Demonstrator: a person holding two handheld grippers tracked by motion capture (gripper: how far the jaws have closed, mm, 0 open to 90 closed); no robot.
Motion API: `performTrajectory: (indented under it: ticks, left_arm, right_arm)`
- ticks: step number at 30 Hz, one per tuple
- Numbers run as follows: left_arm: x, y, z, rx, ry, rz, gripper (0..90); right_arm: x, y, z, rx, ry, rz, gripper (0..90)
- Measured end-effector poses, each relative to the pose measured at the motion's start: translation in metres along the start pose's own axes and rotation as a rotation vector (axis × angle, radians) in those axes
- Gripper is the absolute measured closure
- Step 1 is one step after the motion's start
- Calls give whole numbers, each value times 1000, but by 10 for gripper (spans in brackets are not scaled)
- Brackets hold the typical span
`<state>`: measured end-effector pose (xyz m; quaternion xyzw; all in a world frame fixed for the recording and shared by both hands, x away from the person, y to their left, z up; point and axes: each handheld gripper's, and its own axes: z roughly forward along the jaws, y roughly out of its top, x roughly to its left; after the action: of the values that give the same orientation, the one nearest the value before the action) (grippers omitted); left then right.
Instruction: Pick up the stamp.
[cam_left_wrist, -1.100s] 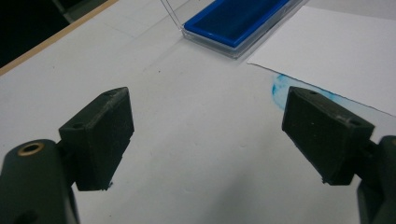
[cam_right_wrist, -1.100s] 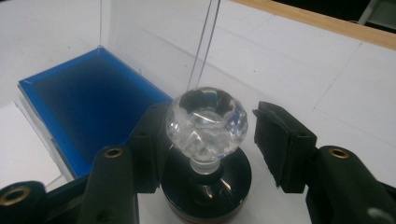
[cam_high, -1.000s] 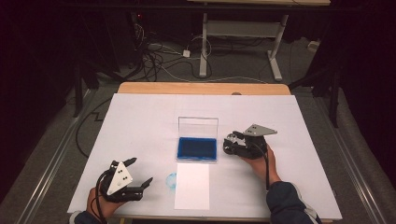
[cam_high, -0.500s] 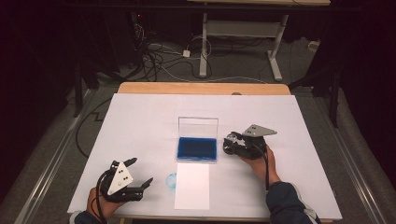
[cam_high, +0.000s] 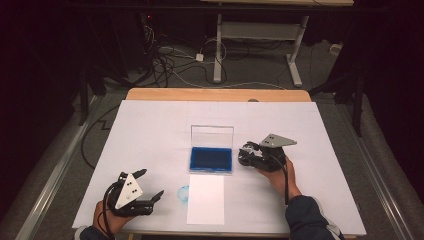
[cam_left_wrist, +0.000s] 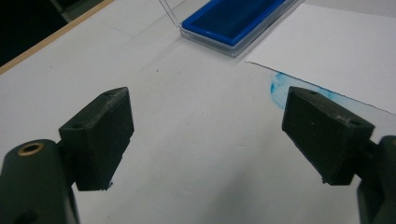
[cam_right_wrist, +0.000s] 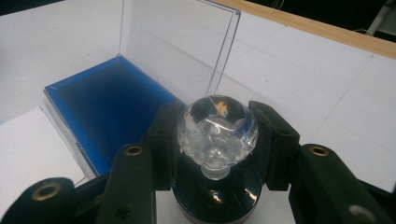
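Pinched between the jaws of the right gripper (cam_right_wrist: 217, 140): a clear faceted knob (cam_right_wrist: 217, 131), the handle of a stamp whose round black base (cam_right_wrist: 215, 196) sits below it, one black pad pressed to each side of the knob, closed onto it within the last second. Seen from above, right gripper (cam_high: 248, 152) held in the right hand (cam_high: 275, 170) just to the right of the ink pad (cam_high: 210, 159), right of the surface's middle, grey three-cornered plate on top, cable trailing back along the dark sleeve toward the near edge. Ink pad open, blue tray (cam_right_wrist: 109, 109) flat on the surface, clear lid (cam_right_wrist: 177, 46) standing upright at its far side; in the right gripper view just beyond and left of the pinched knob. Spread wide and empty: the jaws of the left gripper (cam_left_wrist: 208, 135), hovering over bare white surface (cam_left_wrist: 187, 154), nothing between the pads. Left gripper (cam_high: 150, 187) held in the left hand (cam_high: 107, 220) near the front left corner, jaws pointing toward the middle. Just right of it, a faint blue ink smudge (cam_high: 183, 192) on the white cover, touching the left edge of a white sheet of paper (cam_high: 206, 199) lying between the ink pad and the near edge. Along the far edge, a strip of bare wood (cam_high: 215, 94).
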<state>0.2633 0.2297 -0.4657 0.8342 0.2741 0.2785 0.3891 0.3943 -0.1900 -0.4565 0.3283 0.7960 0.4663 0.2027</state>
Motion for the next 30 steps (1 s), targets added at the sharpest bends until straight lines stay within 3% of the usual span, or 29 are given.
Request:
performTrajectory:
  ticks: [17,30]
  left_arm:
    - [-1,0,0,3,0,4,156]
    - [-2,1,1,8,-7,12,156]
  right_arm:
    - [15,14,-21,-56,38,-32,566]
    - [22,21,-29,-70,53,-35,566]
